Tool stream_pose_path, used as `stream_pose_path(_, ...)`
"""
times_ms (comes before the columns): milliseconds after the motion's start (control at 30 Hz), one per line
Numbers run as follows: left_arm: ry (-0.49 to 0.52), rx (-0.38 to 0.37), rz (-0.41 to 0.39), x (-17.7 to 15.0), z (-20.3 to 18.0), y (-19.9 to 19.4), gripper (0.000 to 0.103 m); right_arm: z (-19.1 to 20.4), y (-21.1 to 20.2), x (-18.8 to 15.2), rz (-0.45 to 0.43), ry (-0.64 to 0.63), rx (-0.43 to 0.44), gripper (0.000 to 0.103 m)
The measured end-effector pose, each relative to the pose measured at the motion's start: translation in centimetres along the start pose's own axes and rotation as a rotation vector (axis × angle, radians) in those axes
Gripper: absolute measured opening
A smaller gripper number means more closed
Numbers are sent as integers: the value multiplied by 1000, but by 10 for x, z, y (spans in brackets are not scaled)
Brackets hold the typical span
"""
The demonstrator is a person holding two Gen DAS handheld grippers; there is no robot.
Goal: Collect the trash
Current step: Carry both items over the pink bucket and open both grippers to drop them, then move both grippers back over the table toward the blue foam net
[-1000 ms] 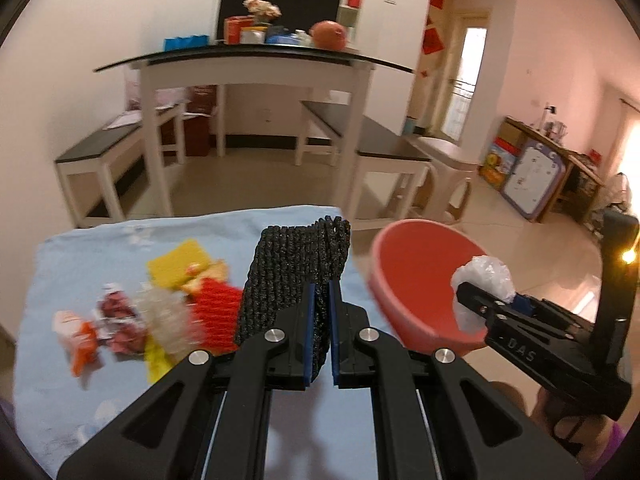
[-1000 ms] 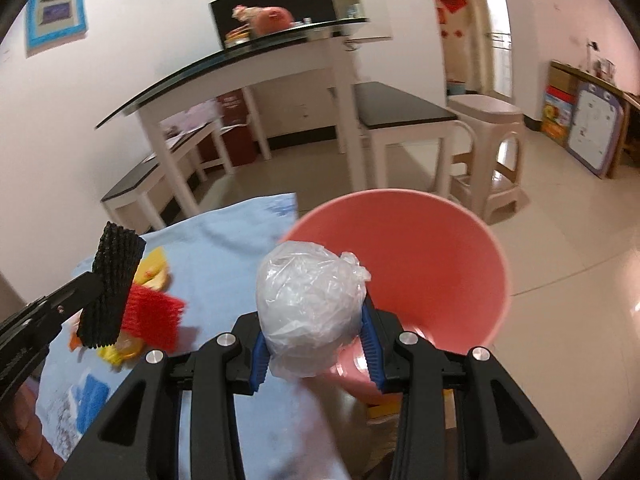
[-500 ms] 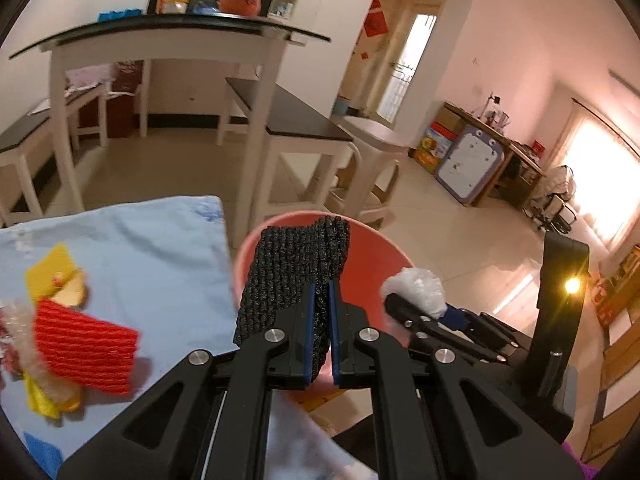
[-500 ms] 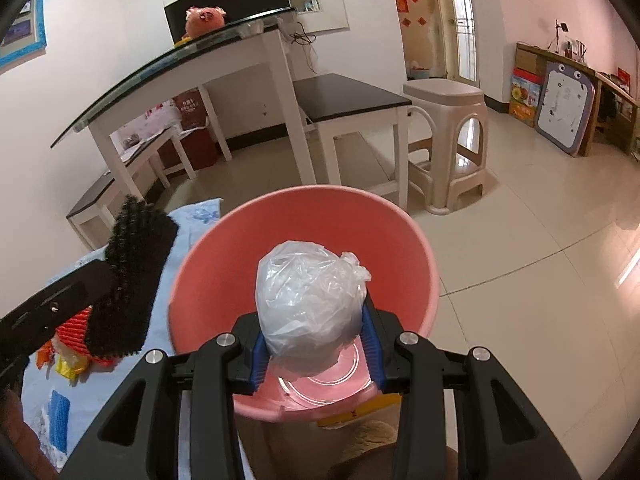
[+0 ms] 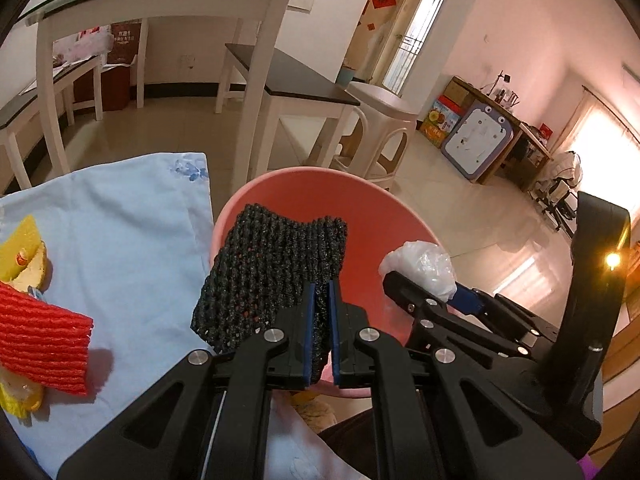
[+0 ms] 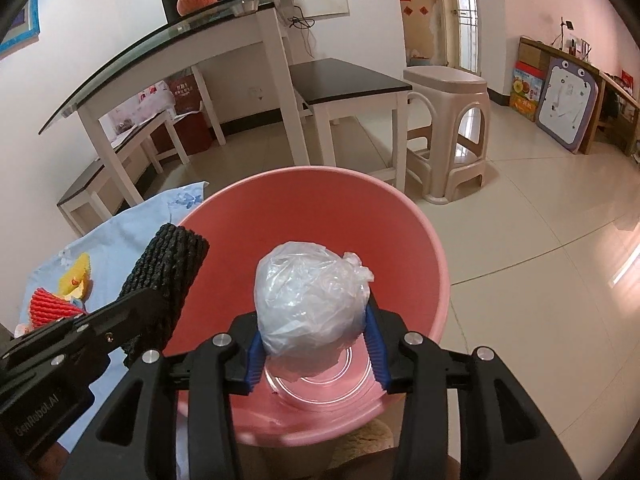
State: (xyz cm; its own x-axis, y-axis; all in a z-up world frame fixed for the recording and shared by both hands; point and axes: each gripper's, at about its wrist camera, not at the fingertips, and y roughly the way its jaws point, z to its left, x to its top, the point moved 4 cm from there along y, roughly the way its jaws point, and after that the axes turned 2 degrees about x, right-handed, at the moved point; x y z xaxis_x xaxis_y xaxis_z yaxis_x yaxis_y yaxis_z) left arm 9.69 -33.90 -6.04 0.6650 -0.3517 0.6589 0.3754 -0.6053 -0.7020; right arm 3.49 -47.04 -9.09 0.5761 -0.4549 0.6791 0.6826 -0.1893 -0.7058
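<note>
**Dropping two pieces into the pink basin**

Left gripper: jaws clamped on the black foam net at the pink basin's nine o'clock rim; carry it further inward before letting go. Right gripper: jaws opening around the plastic-bag ball above the basin's centre; let it fall clear. A second ago both hung over the blue-clothed counter.

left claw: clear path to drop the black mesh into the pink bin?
Probably yes. The left claw, shut on the black mesh, hangs at the pink bin's open rim; the right claw with its plastic wad sits alongside, not blocking.
</note>
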Motion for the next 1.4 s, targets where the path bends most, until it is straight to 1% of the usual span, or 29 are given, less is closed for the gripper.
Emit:
stream_pose_path(100, 12, 20, -4, -1, -1, 1, 7, 1, 0, -1, -2, -5, -5, 48)
stream_pose_path(167, 13, 27, 3, -2, -2, 2, 8, 1, 2, -1, 2, -3, -7, 53)
stream_pose_path(367, 7, 27, 10, -3, -3, -1, 11, 0, 0, 0, -2, -1, -15, 59)
stream_pose_path(500, 5, 32, 0, -1, -4, -5, 28, -2, -3, -1, -7, 0, -19, 61)
stream_pose_path(533, 5, 31, -2, -1, -4, -7, 31, -3, -3, -1, -8, 0, -19, 61)
stream_pose_path(600, 8, 27, -8, 0, -7, -10, 32, -4, -5, -1, -10, 0, -21, 62)
stream_pose_path(800, 24, 23, -21, 2, -14, -15, 34, -7, -10, -1, -16, 4, -24, 66)
stream_pose_path(933, 36, 20, -18, 2, -18, -17, 35, -6, -12, -1, -20, 1, -24, 67)
stream_pose_path(1400, 41, 28, -60, 2, -18, -37, 35, -2, -20, -5, -26, -8, -19, 71)
